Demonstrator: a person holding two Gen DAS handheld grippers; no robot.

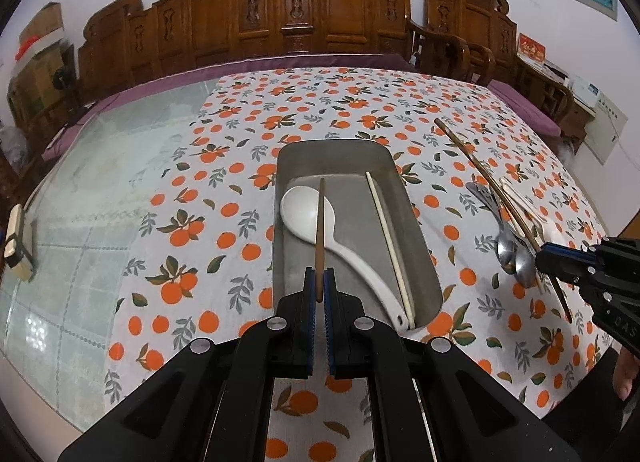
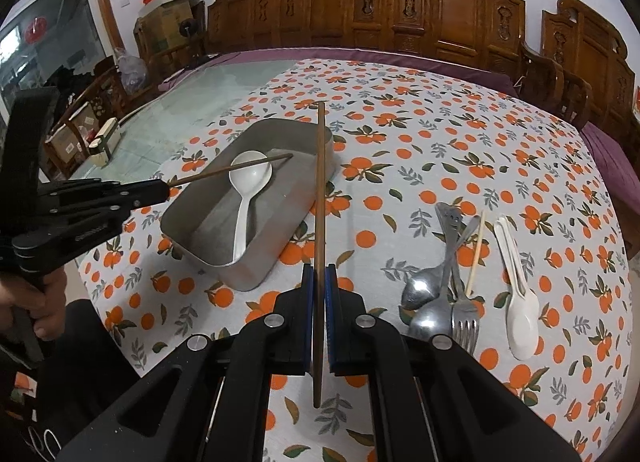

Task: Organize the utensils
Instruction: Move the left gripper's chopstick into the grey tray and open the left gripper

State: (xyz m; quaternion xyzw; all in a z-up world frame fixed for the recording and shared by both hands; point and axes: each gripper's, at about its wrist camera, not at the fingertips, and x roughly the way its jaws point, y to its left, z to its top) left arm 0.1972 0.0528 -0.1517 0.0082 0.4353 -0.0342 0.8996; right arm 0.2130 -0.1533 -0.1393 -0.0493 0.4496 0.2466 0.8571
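The metal tray (image 1: 412,222) near the table's middle holds 1 white spoon (image 1: 308,210) and 1 pale chopstick (image 1: 390,246); the left gripper (image 1: 319,286) pinches 1 brown chopstick (image 1: 320,230) above it; the right gripper (image 2: 319,282) pinches another brown chopstick (image 2: 320,190); spoons and a fork (image 2: 466,318) wait toward the table's right edge

You have 1 white spoon (image 1: 308,214) and 1 pale chopstick (image 1: 390,242) lying in the metal tray (image 1: 420,238); spoons (image 2: 426,294), a fork (image 2: 464,318) and white spoons (image 2: 520,318) lie near the table's right edge.

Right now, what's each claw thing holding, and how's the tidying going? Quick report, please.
Left gripper shut on brown chopstick, over metal tray. Right gripper shut on second brown chopstick. Metal spoons, fork on cloth. Nothing blocking.
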